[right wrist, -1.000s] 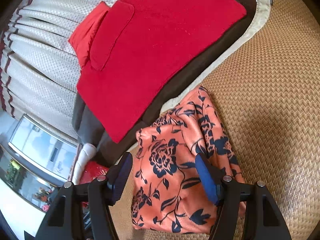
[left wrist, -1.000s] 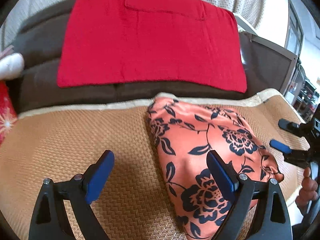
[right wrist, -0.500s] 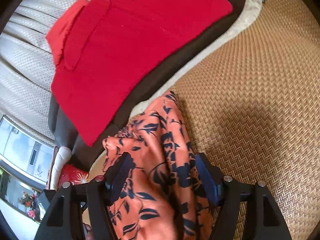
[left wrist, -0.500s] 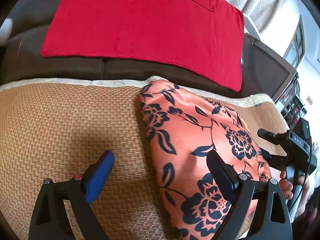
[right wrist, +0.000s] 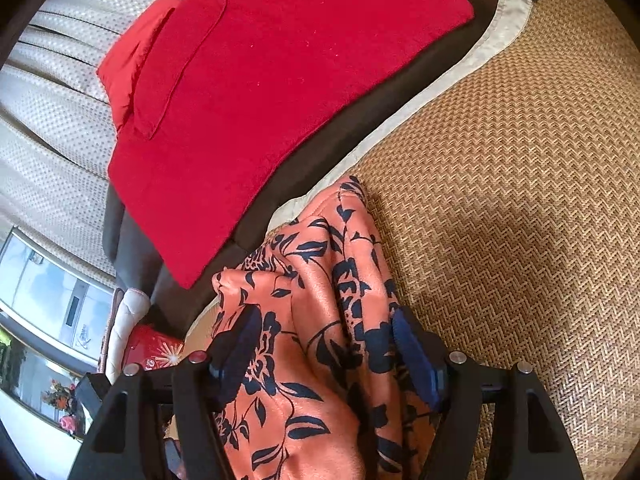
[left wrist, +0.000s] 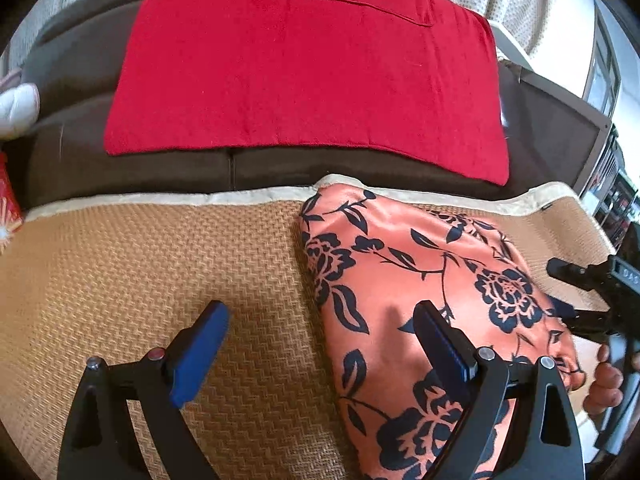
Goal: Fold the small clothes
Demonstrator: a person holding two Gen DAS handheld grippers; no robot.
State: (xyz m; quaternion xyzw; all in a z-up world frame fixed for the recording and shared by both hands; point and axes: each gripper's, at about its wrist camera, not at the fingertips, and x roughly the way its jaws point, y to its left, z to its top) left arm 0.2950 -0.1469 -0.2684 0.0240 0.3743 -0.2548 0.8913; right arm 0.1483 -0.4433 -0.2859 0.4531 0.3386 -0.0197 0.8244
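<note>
An orange garment (left wrist: 420,280) with dark blue flowers lies bunched on a woven straw mat (left wrist: 140,280). My left gripper (left wrist: 320,340) is open low over the garment's left edge: one blue pad hangs over the bare mat, the other over the cloth. In the right wrist view the same garment (right wrist: 312,300) runs up between the fingers of my right gripper (right wrist: 324,350). Its jaws stand wide and the pads flank the cloth without pressing it. The right gripper (left wrist: 576,292) also shows at the garment's right edge, with a person's hand (left wrist: 604,384) on its handle.
A red knitted cloth (left wrist: 304,80) lies spread over the dark brown sofa back (left wrist: 140,168) behind the mat's cream border (left wrist: 160,200). Cream curtains (right wrist: 52,120) hang behind. A white cushion (left wrist: 16,108) and a red box (right wrist: 156,348) sit at one end.
My right gripper came down closer onto the garment, so the cloth now fills the space between its fingers. My left gripper shifted slightly along the garment's left edge. Both stayed open.
</note>
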